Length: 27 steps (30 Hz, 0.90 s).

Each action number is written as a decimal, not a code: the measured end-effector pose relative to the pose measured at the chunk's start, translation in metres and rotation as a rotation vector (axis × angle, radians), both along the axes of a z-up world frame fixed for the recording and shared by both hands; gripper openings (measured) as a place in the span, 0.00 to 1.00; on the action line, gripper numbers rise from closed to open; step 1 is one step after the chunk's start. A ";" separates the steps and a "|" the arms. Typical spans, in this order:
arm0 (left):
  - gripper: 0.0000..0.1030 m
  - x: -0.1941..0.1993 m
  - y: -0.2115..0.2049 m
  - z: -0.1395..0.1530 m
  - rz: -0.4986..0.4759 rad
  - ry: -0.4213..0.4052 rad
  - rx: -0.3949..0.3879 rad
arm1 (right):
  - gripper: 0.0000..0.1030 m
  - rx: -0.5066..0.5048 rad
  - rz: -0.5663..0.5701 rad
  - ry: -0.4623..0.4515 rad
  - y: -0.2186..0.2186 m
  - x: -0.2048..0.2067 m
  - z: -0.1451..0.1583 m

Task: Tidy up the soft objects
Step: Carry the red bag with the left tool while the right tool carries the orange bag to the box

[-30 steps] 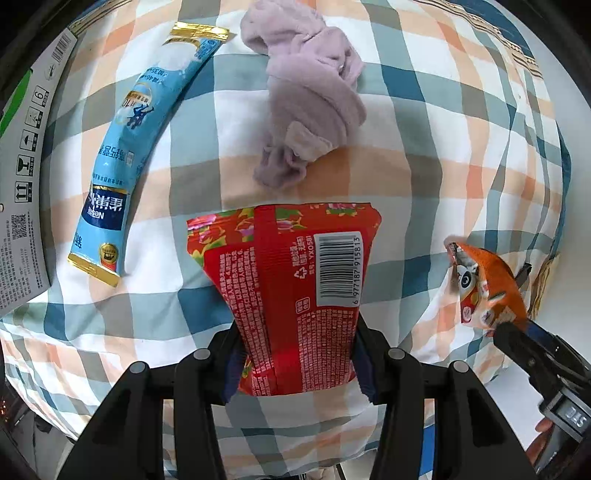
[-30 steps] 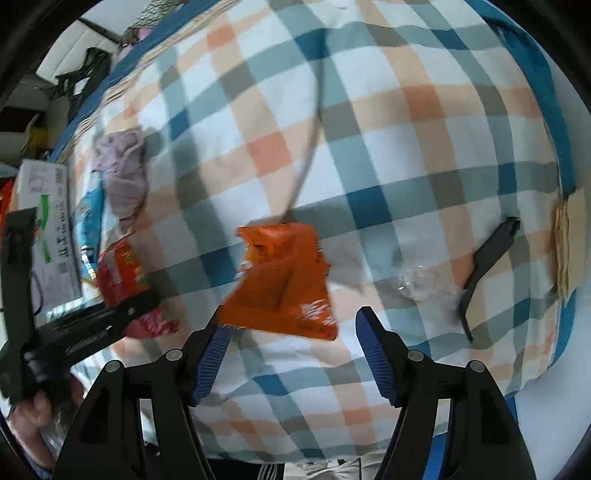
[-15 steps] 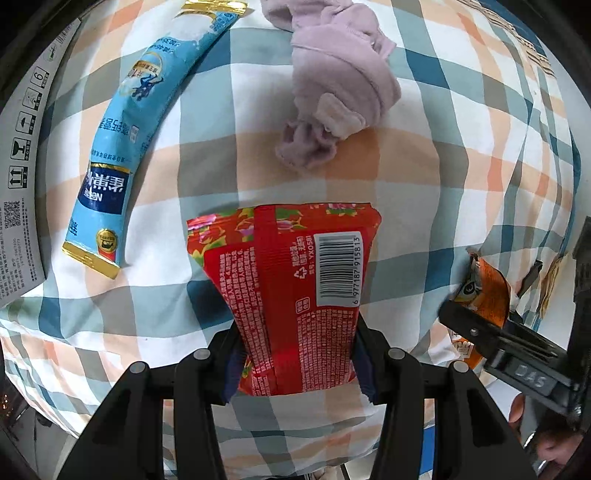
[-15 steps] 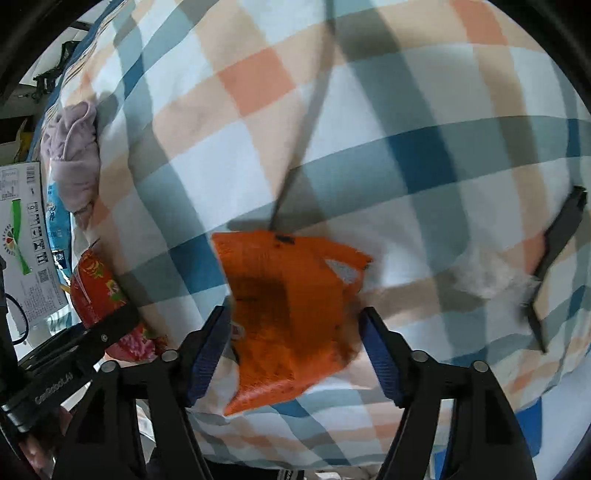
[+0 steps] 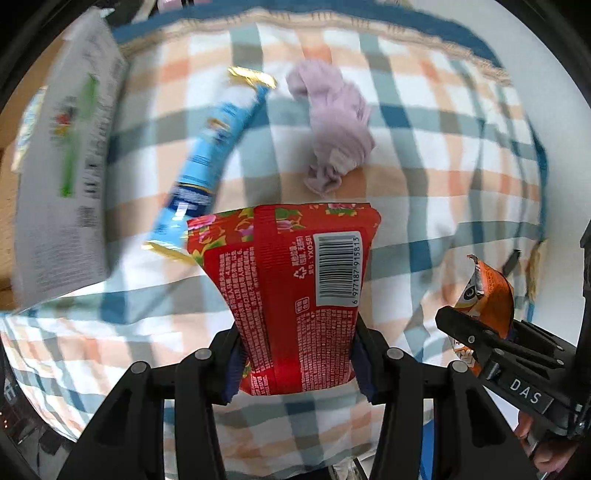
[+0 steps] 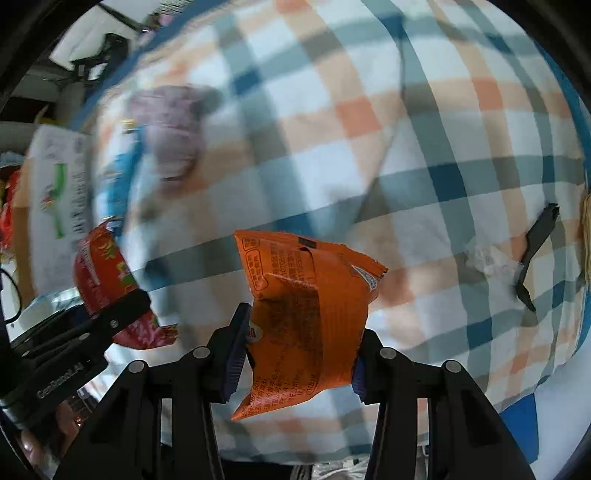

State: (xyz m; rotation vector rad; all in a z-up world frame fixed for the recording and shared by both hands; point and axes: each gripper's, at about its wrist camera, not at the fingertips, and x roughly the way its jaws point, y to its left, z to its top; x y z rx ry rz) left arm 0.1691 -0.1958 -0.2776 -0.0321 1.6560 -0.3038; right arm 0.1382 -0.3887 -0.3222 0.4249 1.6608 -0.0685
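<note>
My left gripper (image 5: 297,363) is shut on a red snack packet (image 5: 291,295) and holds it above the plaid cloth (image 5: 424,155). My right gripper (image 6: 295,354) is shut on an orange snack packet (image 6: 306,302), lifted off the cloth. The orange packet (image 5: 487,291) and the right gripper also show at the right of the left wrist view. The red packet (image 6: 101,269) shows at the left of the right wrist view. A crumpled lilac sock (image 5: 336,125) and a long blue sachet (image 5: 210,158) lie on the cloth beyond the red packet.
A white printed box (image 5: 62,184) stands at the left edge of the cloth. A black plastic piece (image 6: 535,251) and a scrap of clear wrap (image 6: 487,258) lie at the right. The cloth's blue border (image 5: 332,26) runs along the far side.
My right gripper has closed on the orange packet and lifted it off the cloth. My left gripper has pulled back and up with the red packet; both views are blurred by motion.
</note>
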 end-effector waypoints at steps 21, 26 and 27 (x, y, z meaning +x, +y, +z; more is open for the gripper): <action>0.44 0.033 0.260 0.125 0.273 -0.199 -0.070 | 0.47 0.162 0.267 -0.291 0.277 0.070 0.160; 0.44 0.077 0.321 0.109 0.313 -0.190 -0.019 | 0.47 0.126 0.288 -0.262 0.335 0.108 0.144; 0.44 0.084 0.328 0.105 0.310 -0.187 -0.009 | 0.47 0.119 0.286 -0.249 0.343 0.115 0.141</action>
